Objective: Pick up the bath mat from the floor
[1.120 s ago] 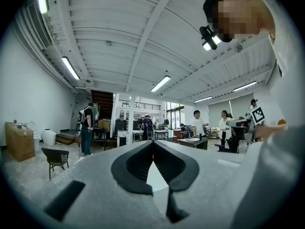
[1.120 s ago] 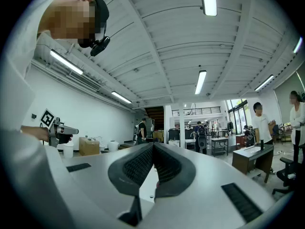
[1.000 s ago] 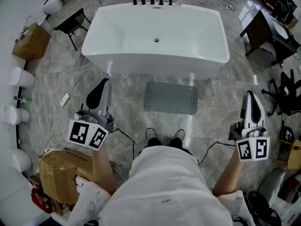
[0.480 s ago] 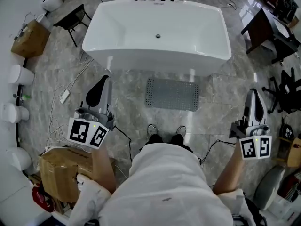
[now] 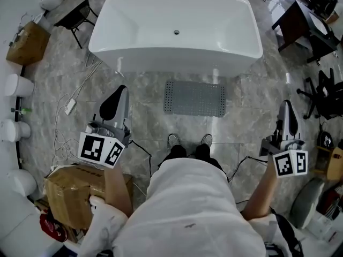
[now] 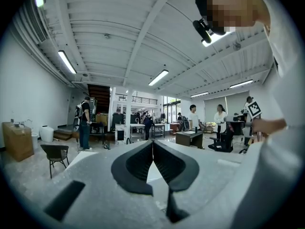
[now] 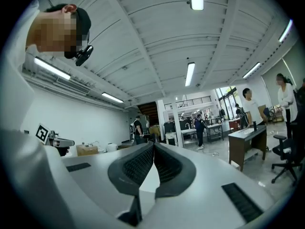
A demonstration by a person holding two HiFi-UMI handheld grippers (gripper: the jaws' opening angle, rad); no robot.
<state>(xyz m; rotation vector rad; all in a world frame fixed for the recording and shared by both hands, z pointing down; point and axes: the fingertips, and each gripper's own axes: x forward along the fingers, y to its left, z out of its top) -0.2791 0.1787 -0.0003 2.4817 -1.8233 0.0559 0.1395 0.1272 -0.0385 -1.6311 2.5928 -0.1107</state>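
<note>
A grey perforated bath mat (image 5: 194, 98) lies flat on the marble floor just in front of the white bathtub (image 5: 177, 31), ahead of the person's shoes (image 5: 187, 143). My left gripper (image 5: 120, 90) is held up at the left, well short of the mat, jaws shut with nothing between them. My right gripper (image 5: 287, 107) is held up at the far right, also shut and empty. In the left gripper view the left gripper's (image 6: 152, 143) pads meet, pointing out into the room. In the right gripper view the right gripper's (image 7: 153, 148) pads touch too.
A cardboard box (image 5: 75, 194) sits at my lower left and another (image 5: 24, 42) at the far left. White cables (image 5: 69, 108) trail on the floor left of the tub. A dark table (image 5: 297, 28) and black chairs (image 5: 324, 98) stand at the right. People stand in the room beyond.
The head view has shifted slightly forward, so tub and mat sit a little higher in frame. Both grippers stay raised and shut, barely moved.
</note>
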